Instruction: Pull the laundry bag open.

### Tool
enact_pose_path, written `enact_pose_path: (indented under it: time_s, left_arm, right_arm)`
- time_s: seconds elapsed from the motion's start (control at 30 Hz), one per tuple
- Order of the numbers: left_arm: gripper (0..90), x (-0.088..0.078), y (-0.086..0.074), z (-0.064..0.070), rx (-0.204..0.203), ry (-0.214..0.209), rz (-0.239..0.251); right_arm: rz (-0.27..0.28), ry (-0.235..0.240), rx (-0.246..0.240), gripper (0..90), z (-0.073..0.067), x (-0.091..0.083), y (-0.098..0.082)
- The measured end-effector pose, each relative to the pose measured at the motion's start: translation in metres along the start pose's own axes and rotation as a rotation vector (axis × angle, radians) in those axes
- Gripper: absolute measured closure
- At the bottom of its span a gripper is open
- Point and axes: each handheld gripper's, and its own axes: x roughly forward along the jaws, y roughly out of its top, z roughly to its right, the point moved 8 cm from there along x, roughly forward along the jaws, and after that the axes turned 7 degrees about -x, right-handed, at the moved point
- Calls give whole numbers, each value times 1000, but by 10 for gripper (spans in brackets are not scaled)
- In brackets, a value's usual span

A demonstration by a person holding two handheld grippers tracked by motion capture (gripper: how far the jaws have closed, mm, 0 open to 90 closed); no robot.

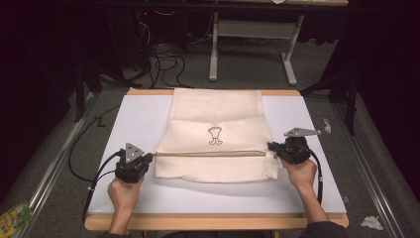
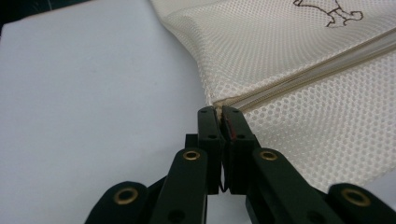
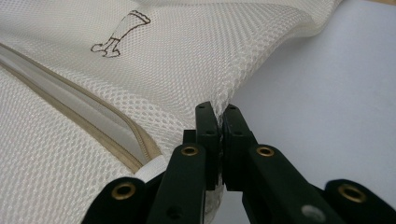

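while both tools pinch the mesh bag, the high view shows its far edge.

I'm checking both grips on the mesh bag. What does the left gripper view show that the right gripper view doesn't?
Left gripper view: the left gripper shut on the mesh bag at the end of the zipper. Right gripper view: the right gripper shut on the bag's side edge, beside the zipper's other end. Both: cream mesh, the embroidered figure, the white table cover.

One mesh bag, two hand-held grippers, one table.
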Motion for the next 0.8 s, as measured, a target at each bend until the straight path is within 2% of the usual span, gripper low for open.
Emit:
enact_pose_path:
  time_s: [0.07, 0.17, 0.27, 0.37, 0.5, 0.57, 0.7, 0.8]
  left_arm:
    - [874, -3, 4, 2, -13, -25, 18]
    - [874, -5, 7, 6, -18, -39, 30]
    - [872, -9, 13, 11, -45, -95, 66]
    - [872, -10, 15, 15, -65, -139, 71]
    - [871, -13, 15, 15, -84, -179, 78]
    - [871, -12, 14, 13, -100, -191, 72]
    - [870, -10, 7, 13, -108, -202, 66]
    - [869, -7, 0, 13, -112, -207, 37]
  right_arm:
    - [6, 0, 14, 888, 2, 0, 0]
    - [18, 1, 17, 886, 2, -2, 2]
    - [25, 4, 18, 885, 2, -6, 4]
    - [28, 17, 42, 880, 2, -7, 1]
    - [22, 20, 40, 875, 2, -6, -5]
    - [13, 22, 43, 873, 2, -4, -8]
    - [2, 20, 45, 869, 3, -1, -13]
    - [-7, 22, 58, 860, 4, 2, -19]
